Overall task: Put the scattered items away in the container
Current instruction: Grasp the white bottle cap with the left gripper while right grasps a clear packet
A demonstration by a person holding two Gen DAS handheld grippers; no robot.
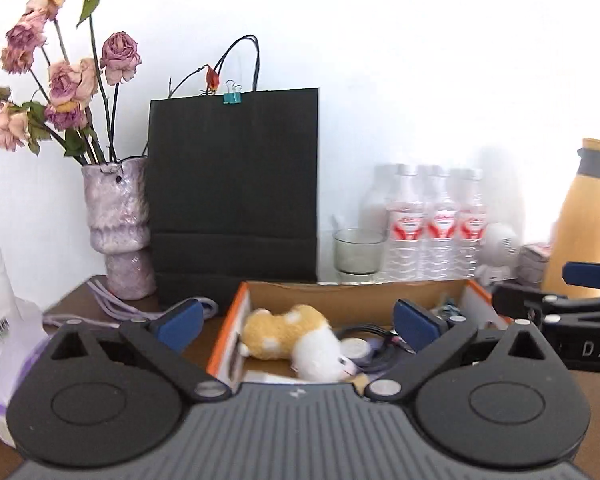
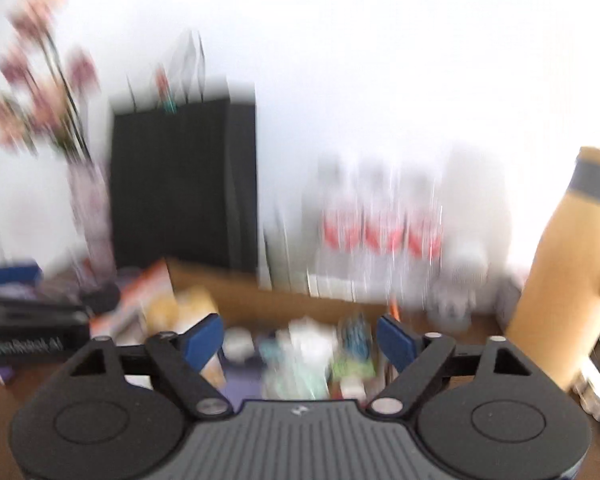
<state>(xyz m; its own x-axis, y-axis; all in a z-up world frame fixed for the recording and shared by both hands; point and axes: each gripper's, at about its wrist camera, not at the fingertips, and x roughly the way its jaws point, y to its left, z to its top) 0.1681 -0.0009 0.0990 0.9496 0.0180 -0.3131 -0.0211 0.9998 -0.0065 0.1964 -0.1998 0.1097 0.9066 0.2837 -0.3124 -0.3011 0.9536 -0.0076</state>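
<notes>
I see plush (image 1: 288, 332) and cables (image 1: 374, 338) in box (image 1: 236, 308); bag (image 1: 234, 188) behind it, vase (image 1: 120, 224) left, bottles (image 1: 436, 224) right.

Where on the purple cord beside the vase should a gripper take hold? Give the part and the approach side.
Grip the purple cord on the loose run lying flat on the table, forward of the vase. Come from above, jaws straddling the strands crosswise: it lies low and limp, and the vase and black bag crowd its far end.
</notes>
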